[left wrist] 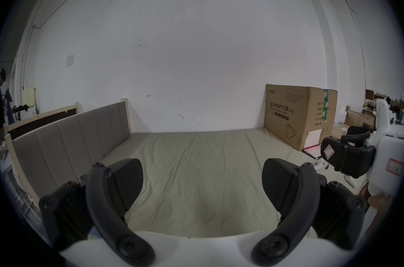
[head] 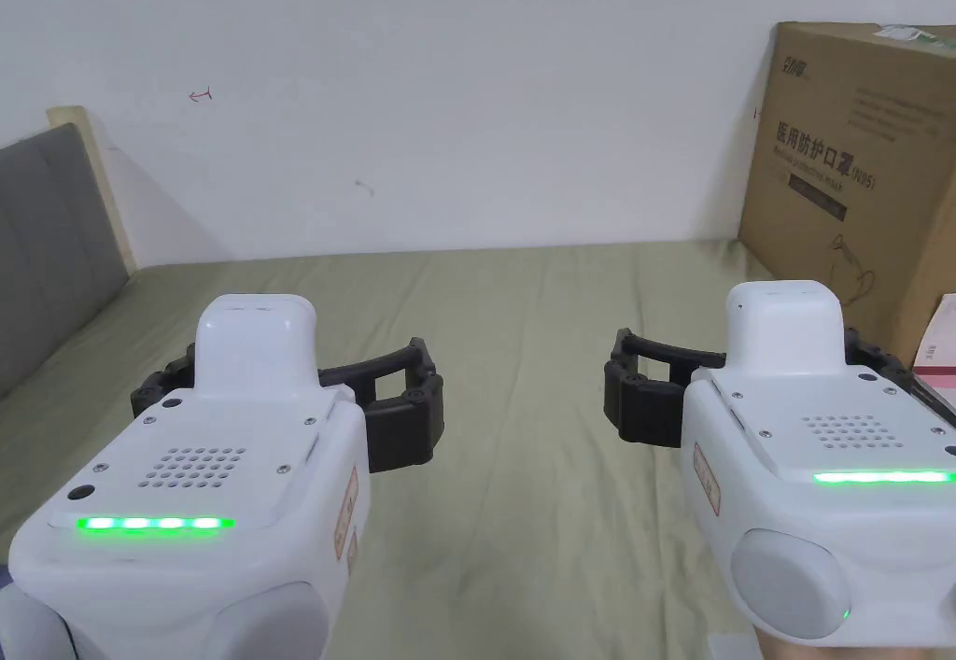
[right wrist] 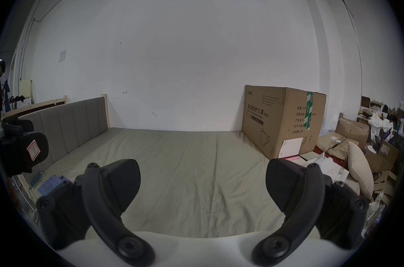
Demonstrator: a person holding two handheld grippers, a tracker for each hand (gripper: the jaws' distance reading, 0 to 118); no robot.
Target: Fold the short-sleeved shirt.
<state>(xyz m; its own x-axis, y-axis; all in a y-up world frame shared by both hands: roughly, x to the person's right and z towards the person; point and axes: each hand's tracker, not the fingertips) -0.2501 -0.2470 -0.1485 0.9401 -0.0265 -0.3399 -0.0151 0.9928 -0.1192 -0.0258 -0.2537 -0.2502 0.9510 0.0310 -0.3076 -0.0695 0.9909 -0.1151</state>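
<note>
Over olive bedsheet [head: 523, 391] — left tool [left wrist: 202, 182] and right tool [right wrist: 203, 182] hover, jaws wide apart, holding nothing

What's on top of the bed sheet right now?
The cardboard box stands on the bed sheet at its far right corner. Whatever lies under the box is covered.

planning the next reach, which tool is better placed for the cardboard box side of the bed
Right: the right tool hangs open nearer the cardboard box; the left tool, also open, is by the grey headboard.
</note>
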